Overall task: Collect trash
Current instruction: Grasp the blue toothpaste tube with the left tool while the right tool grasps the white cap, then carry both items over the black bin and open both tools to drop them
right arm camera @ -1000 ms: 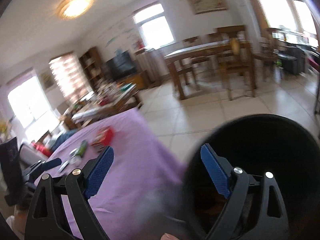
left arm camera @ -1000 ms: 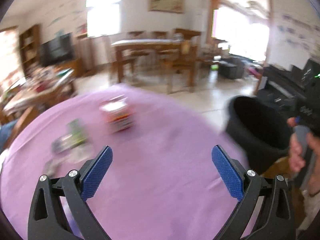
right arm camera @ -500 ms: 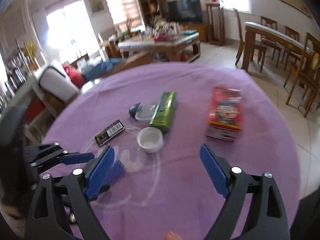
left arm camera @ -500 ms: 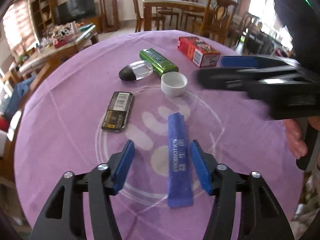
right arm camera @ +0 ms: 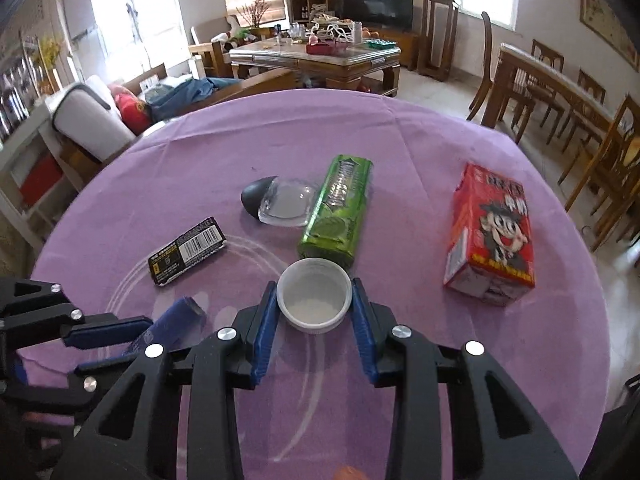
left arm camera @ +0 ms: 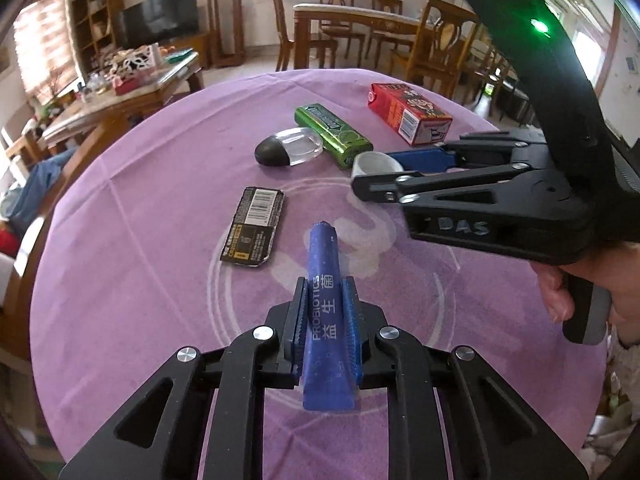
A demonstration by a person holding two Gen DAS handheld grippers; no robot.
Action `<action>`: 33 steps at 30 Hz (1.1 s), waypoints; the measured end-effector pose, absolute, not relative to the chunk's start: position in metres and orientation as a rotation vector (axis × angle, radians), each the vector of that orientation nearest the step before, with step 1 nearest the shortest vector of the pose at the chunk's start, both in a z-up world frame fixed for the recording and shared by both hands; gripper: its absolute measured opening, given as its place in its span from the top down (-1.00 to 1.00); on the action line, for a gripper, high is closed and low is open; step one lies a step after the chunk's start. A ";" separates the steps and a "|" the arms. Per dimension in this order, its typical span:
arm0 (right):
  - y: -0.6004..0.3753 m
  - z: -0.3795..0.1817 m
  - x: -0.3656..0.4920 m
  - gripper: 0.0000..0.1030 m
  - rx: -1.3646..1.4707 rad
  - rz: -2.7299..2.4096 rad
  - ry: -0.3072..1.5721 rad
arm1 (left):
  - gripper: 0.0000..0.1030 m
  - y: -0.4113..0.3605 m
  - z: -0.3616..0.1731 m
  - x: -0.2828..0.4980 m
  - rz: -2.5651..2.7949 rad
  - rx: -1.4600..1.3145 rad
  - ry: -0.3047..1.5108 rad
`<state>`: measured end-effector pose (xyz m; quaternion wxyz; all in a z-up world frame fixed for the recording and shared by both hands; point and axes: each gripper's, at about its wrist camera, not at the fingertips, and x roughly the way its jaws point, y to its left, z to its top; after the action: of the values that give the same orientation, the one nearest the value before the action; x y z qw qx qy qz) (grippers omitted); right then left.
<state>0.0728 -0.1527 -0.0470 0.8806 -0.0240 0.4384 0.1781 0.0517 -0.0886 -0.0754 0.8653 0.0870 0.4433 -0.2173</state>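
My left gripper [left arm camera: 325, 322] is shut on a blue probiotics sachet [left arm camera: 326, 312] that lies on the purple tablecloth [left arm camera: 140, 280]; the sachet's tip also shows in the right wrist view [right arm camera: 176, 318]. My right gripper [right arm camera: 314, 308] is closed around a small white cup [right arm camera: 314, 298], its pads touching both sides; the cup also shows in the left wrist view [left arm camera: 376, 163]. A black barcode packet [right arm camera: 186, 250], a clear case with a black end [right arm camera: 280, 202], a green packet [right arm camera: 338, 210] and a red carton [right arm camera: 494, 236] lie on the cloth.
The round table's edge curves close on all sides. Wooden dining chairs and a dining table [left arm camera: 360, 24] stand behind. A cluttered coffee table [right arm camera: 316, 56] and a sofa [right arm camera: 92, 116] are beyond the far edge.
Both grippers swung from the black bin to the table and came down. The left jaws shut on the blue sachet. The right jaws closed in around the white cup.
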 end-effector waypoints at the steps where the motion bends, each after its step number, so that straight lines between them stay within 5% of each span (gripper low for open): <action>1: -0.159 -0.046 0.071 0.32 -0.019 0.381 0.915 | 0.66 -0.087 -0.075 0.052 -0.459 0.176 0.927; 14: -0.300 0.003 -0.039 0.32 0.308 0.277 0.596 | 0.66 -0.145 -0.030 0.019 -0.670 0.106 0.680; 24: -0.424 0.007 -0.113 0.32 0.403 -0.024 0.427 | 0.66 -0.302 -0.007 -0.001 -0.946 0.115 0.589; 33: -0.503 -0.020 -0.155 0.32 0.514 -0.176 0.373 | 0.66 -0.444 -0.040 -0.035 -1.154 0.212 0.648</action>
<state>-0.1550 -0.5033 -0.0203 0.9461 0.2525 0.1833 -0.0865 -0.0349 -0.4442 -0.0401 0.7838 0.0983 0.3003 -0.5346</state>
